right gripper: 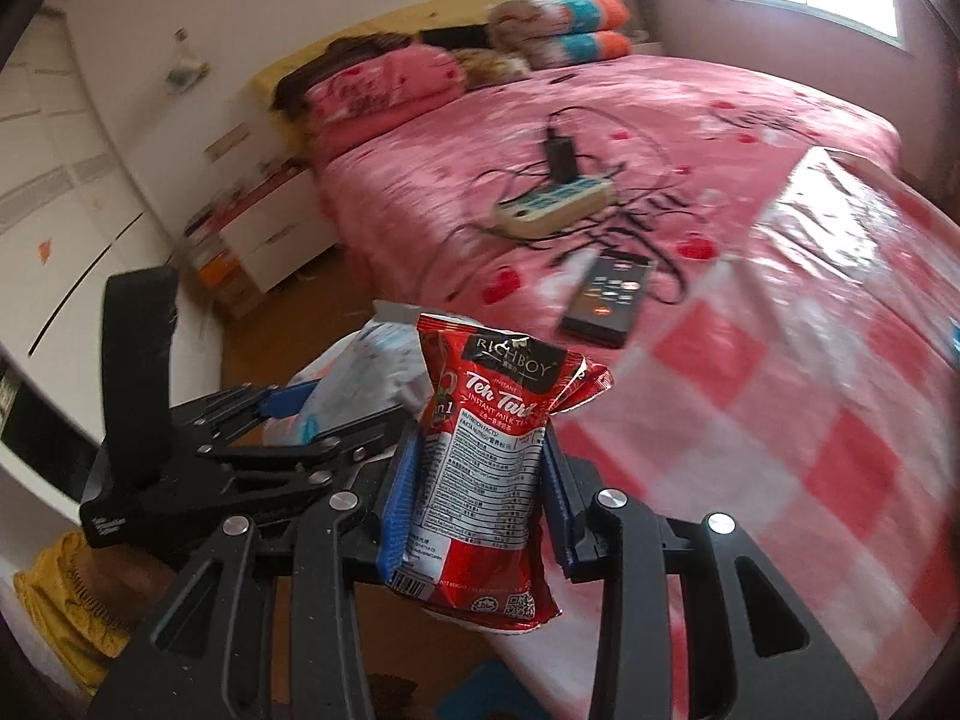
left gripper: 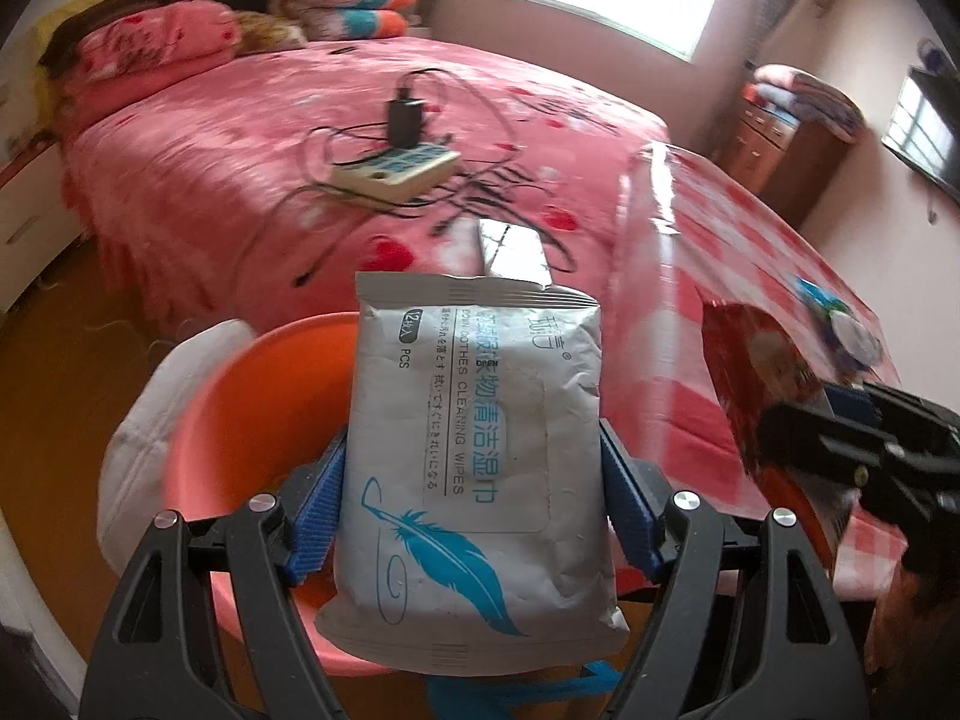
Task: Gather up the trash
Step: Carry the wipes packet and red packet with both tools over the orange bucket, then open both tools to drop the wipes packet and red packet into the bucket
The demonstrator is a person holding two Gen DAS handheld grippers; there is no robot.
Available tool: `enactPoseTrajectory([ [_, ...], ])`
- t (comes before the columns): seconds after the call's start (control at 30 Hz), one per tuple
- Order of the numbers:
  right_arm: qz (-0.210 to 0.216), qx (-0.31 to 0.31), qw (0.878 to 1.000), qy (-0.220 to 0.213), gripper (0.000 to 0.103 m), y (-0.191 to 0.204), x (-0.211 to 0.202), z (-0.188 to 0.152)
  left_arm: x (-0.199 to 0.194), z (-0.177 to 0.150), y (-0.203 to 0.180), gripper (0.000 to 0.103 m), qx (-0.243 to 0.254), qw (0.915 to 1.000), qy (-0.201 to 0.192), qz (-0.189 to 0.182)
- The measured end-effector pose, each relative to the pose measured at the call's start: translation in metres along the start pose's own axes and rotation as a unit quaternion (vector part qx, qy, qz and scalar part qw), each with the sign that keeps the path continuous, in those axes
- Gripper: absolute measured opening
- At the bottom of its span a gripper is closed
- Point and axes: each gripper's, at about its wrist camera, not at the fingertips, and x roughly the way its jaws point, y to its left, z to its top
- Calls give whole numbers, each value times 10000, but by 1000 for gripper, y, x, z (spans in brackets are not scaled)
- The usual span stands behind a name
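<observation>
Left claw (left gripper: 474, 480) clamped on the wipes pack (left gripper: 474, 456), right claw (right gripper: 474, 480) on the tea packet (right gripper: 486, 456); release early and we miss the bin (left gripper: 240, 396).

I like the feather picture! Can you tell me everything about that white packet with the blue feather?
The wipes packet is a soft, slightly crinkled, silvery-white plastic pouch with a blue feather, blue Chinese writing and the words "Clothes Cleaning Wipes". It has a flap label marked "open" and a crimped top edge. It stands upright, squeezed at both sides by the left tongs, above the orange basin.
</observation>
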Motion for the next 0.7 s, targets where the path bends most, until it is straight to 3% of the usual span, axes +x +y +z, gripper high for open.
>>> enactPoseTrajectory([
  [0.43, 440, -115, 9977, 496, 43, 25, 62, 18, 16, -9, 58, 77, -615, 9971, 126, 430],
  [0.53, 568, 33, 9972, 476, 55, 21, 65, 19, 23, -12, 66, 77, -699, 9954, 289, 580],
  [0.6, 483, 74, 9983, 322, 71, 18, 58, 20, 24, -13, 71, 77, -754, 9944, 319, 672],
  [0.7, 258, 77, 9996, 95, 74, 11, 43, 22, 25, -14, 76, 77, -824, 9935, 329, 715],
])
